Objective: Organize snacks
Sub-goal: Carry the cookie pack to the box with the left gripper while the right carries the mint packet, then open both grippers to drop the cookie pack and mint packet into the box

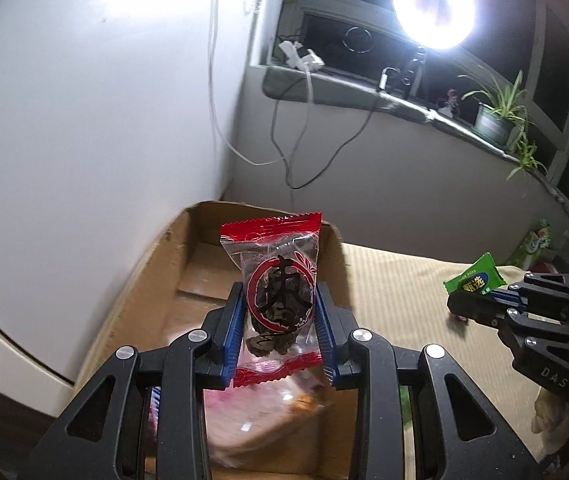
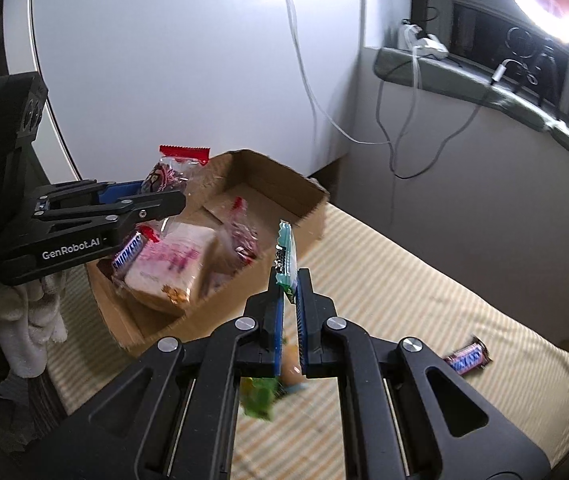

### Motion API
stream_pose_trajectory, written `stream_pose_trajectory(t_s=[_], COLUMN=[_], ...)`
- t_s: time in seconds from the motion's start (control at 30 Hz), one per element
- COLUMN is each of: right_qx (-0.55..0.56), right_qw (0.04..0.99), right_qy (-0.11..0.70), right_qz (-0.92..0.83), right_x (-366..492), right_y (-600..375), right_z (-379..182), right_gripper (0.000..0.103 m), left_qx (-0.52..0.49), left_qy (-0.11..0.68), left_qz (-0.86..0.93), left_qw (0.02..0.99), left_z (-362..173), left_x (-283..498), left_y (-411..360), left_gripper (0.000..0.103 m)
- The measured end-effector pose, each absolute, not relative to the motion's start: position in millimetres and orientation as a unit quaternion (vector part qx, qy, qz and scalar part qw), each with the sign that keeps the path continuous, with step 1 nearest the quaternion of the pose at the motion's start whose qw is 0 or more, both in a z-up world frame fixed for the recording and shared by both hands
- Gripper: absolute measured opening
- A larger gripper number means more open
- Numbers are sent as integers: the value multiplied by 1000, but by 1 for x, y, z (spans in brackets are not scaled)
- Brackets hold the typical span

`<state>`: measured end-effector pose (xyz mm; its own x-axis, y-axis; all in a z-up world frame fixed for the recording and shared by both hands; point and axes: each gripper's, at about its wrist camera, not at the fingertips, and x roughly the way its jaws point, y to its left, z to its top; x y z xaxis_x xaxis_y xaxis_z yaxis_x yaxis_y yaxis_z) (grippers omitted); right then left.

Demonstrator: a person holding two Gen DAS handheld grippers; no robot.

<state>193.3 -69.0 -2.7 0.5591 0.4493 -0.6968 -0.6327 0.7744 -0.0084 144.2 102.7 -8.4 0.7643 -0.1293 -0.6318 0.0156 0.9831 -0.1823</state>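
Snacks were in both of your grippers. Your left gripper [image 1: 278, 316] had its blue-padded fingers [image 1: 231, 332] clamped on the red-edged date packet [image 1: 274, 292], which stood upright between them: the pads pressed its two side edges around the middle, its top seal rose well above the fingertips and its bottom seal hung just below them. You held that packet above the open cardboard box [image 2: 268, 184].

Your right gripper [image 2: 289, 292] had its fingers [image 2: 306, 312] closed tight on the green packet [image 2: 286, 256], seen edge-on from the wrist camera. The pads gripped its lower part, and most of it stuck up past the fingertips, leaning slightly left. It hung just beside the box's near right wall, over the striped bed cover [image 2: 404, 288].

Inside the box lay a Snickers bar [image 2: 130, 254] at the near left, touching a wrapped sandwich-like bread pack [image 2: 172, 268], with a clear red-printed packet [image 2: 240, 236] further back. A second Snickers bar [image 2: 466, 358] lay on the cover, well apart from the box to the right. Below your right fingers, a blurred green and yellow wrapper [image 2: 260, 396] showed on the cover.

Behind stood a white wall [image 1: 84, 120], a window sill [image 1: 364, 88] with cables, a potted plant [image 1: 496, 116] and a bright ring light [image 1: 432, 8].
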Motion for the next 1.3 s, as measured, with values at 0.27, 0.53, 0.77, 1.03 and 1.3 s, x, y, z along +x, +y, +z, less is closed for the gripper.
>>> stream_pose_trajectory(t_s=[0.27, 0.53, 0.77, 1.03, 1.3], right_qx=[-143, -153, -153, -149, -147], right_qw=[861, 847, 839, 841, 851], right_qy=[361, 371, 379, 380, 363], right_qz=[329, 348, 360, 356, 350], right_x=[205, 212, 216, 218, 213], right_y=[-28, 1, 14, 12, 3], right_z=[-13, -26, -34, -37, -31], right_gripper=[6, 6, 6, 35, 70], left_qx=[-92, -100, -103, -103, -108], left_qy=[348, 354, 359, 353, 351], left_qz=[-26, -22, -20, -12, -7], left_qw=[933, 930, 928, 930, 930], left_z=[-17, -24, -29, -27, -26], left_x=[159, 173, 178, 180, 177], left_y=[126, 134, 136, 136, 139], left_gripper=[31, 31, 32, 48, 52])
